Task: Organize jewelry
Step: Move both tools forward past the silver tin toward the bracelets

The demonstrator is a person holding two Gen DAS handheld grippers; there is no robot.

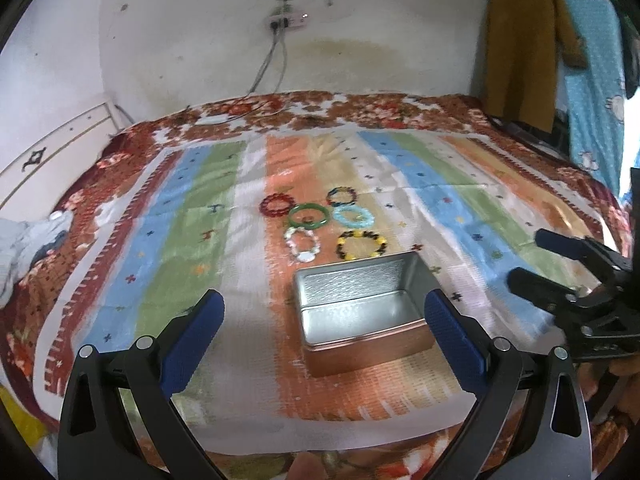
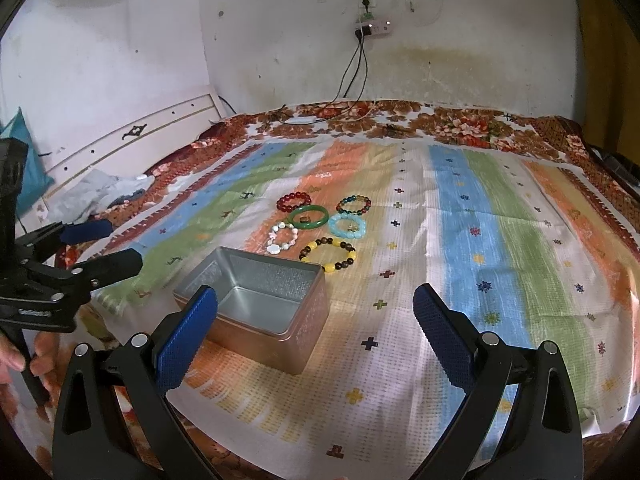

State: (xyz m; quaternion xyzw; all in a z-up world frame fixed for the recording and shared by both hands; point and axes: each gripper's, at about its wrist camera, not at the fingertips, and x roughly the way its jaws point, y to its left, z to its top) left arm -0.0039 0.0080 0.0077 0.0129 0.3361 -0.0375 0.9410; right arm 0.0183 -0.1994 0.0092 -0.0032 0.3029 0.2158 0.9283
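Note:
An open, empty metal tin (image 1: 360, 304) (image 2: 260, 304) sits on the striped cloth. Behind it lie several bracelets: red beads (image 1: 277, 204) (image 2: 295, 201), a green bangle (image 1: 309, 218) (image 2: 309, 218), dark multicolour beads (image 1: 341, 196) (image 2: 353, 204), a light blue one (image 1: 354, 216) (image 2: 347, 227), a white one (image 1: 302, 244) (image 2: 282, 237) and a yellow-and-black one (image 1: 362, 245) (image 2: 329, 255). My left gripper (image 1: 324, 312) is open and empty, straddling the tin's near side. My right gripper (image 2: 316, 312) is open and empty, just right of the tin.
The striped cloth (image 2: 460, 240) covers a floral bedspread (image 1: 360, 108). A headboard (image 2: 132, 140) stands at the left, with crumpled cloth (image 2: 100, 192) beside it. A power strip (image 1: 286, 21) with cables hangs on the wall. Clothes (image 1: 532, 40) hang at the right.

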